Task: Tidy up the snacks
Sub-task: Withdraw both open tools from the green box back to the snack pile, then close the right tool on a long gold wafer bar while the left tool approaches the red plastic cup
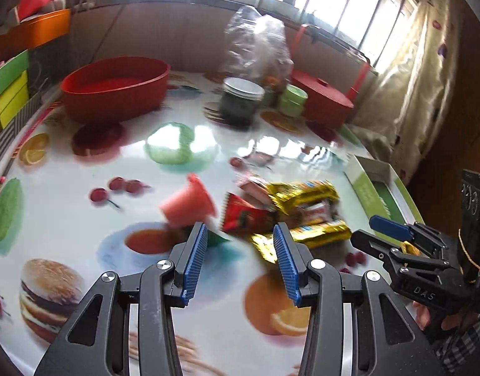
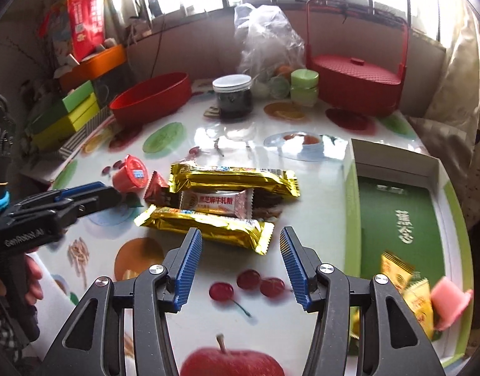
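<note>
Both tools hang over the snack pile [image 2: 218, 200], which lies mid-worktop [image 2: 318, 219] on the fruit-print cover. The left hand-held gripper [image 1: 240, 250] has its jaws apart with nothing between them; just past its tips sit a pink jelly cup [image 1: 188, 202] on its side and a red wrapper [image 1: 243, 216]. The right hand-held gripper [image 2: 240, 250] is also spread and empty, its tips just short of the near gold bar [image 2: 208, 227].

Behind that bar lies a pale candy bar [image 2: 218, 205], touching it, and behind that a second gold bar [image 2: 233, 178]. Left of the pile, the jelly cup shows its foil lid, with the red wrapper between cup and bars. The left tool's tip reaches in right beside the cup in the right wrist view.

Right of the pile stands the green box [image 2: 399, 219], open, and in its near corner lie yellow packets [image 2: 396, 269] and a pink cup [image 2: 450, 304], blurred.

Far behind the pile: a red bowl [image 2: 152, 97] to the left, a dark jar [image 2: 233, 97] with a white lid in the middle, a clear bag [image 2: 268, 40] behind it, small green tubs [image 2: 304, 86], and a lidded red basket [image 2: 359, 84] with a tall handle to the right. Stacked green and yellow boxes [image 2: 67, 116] sit off the worktop's left edge, well apart from the pile. Nothing stands between either tool and the snacks.
</note>
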Demonstrator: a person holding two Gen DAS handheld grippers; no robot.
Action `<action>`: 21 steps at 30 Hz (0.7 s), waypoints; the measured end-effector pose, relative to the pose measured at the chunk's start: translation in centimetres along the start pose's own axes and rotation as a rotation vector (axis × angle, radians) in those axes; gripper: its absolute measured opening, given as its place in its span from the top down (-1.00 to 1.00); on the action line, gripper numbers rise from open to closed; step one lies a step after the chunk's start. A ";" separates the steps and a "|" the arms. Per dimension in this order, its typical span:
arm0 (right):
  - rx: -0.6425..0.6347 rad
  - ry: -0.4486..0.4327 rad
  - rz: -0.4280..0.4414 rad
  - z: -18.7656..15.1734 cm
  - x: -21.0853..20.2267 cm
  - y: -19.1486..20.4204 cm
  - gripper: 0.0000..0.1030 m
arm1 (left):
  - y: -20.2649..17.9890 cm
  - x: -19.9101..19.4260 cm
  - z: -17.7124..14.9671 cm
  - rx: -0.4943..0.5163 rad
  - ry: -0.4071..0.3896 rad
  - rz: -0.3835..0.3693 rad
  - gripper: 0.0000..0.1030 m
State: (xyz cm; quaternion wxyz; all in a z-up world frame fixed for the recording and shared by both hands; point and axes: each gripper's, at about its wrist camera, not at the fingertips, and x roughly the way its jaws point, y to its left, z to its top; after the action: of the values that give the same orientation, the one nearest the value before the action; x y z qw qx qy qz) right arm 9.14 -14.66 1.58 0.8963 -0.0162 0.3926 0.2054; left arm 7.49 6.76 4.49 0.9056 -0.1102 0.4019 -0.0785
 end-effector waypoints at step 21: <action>-0.025 0.123 0.132 -0.1 2.7 1.3 -0.01 | 4.3 2.7 1.7 -0.032 0.030 -0.001 0.12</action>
State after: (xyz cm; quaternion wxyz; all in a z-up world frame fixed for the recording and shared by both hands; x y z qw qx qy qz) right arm 10.19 -12.55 -0.27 0.8548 -0.0140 0.4445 0.2674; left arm 10.76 10.55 2.57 0.8976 -0.1235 0.4168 -0.0740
